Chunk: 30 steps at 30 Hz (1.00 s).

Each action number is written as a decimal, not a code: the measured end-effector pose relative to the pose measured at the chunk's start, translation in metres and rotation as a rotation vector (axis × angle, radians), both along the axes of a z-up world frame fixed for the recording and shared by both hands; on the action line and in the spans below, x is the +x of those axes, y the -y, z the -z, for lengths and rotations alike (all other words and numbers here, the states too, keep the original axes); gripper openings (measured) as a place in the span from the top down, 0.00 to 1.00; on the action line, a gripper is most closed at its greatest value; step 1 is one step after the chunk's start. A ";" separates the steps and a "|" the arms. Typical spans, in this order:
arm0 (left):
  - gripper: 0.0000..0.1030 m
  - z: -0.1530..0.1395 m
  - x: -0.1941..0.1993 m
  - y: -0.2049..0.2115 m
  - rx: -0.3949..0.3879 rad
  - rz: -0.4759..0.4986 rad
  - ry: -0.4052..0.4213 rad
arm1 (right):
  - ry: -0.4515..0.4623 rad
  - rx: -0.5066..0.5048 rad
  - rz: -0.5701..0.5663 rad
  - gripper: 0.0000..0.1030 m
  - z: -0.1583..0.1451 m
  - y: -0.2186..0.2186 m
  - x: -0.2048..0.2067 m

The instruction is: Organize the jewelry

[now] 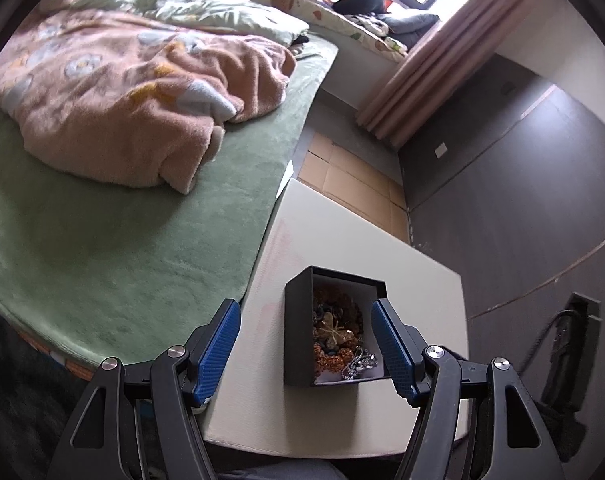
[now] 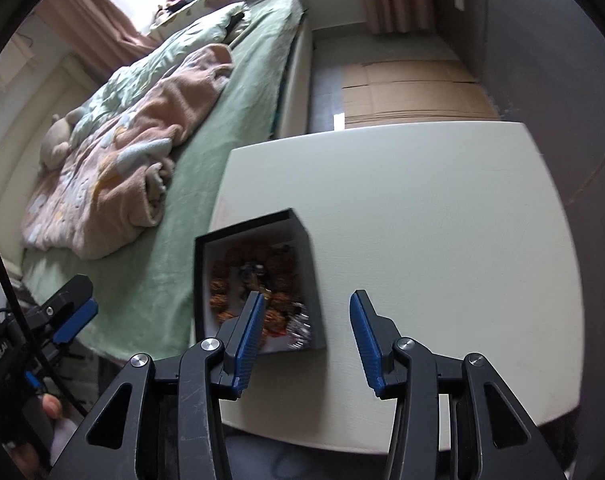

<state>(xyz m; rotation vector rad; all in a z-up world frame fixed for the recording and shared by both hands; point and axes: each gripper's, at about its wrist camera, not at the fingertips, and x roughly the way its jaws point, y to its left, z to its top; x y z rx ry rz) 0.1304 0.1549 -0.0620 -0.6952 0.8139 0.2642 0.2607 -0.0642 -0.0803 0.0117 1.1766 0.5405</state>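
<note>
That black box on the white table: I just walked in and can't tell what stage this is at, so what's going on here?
A person holds a two-finger gripper in each hand over the white table beside the bed. The open black box sits on it, holding a tangle of jewelry: orange beads, a gold butterfly piece and silver chain. The left gripper and the right gripper are both open and hold nothing. Nothing has been taken out onto the table yet.

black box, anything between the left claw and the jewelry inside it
Nothing visible. The black box sits lidless on the white table, the jewelry exposed. The left claw is open, its right finger overlapping the box's right wall in this view.
</note>
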 end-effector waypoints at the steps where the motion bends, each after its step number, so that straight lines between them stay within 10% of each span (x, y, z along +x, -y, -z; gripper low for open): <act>1: 0.33 -0.003 0.000 0.004 0.022 0.015 -0.005 | -0.003 0.010 0.007 0.56 -0.002 0.006 -0.001; 8: 0.33 -0.033 -0.010 0.027 0.117 0.091 0.027 | 0.042 0.040 0.083 0.54 -0.031 0.048 -0.023; 16: 0.04 -0.068 -0.030 0.067 0.203 0.227 0.074 | 0.123 0.060 0.143 0.06 -0.067 0.083 -0.061; 30: 0.00 -0.096 -0.081 0.111 0.287 0.339 0.122 | 0.237 0.015 0.281 0.00 -0.078 0.138 -0.130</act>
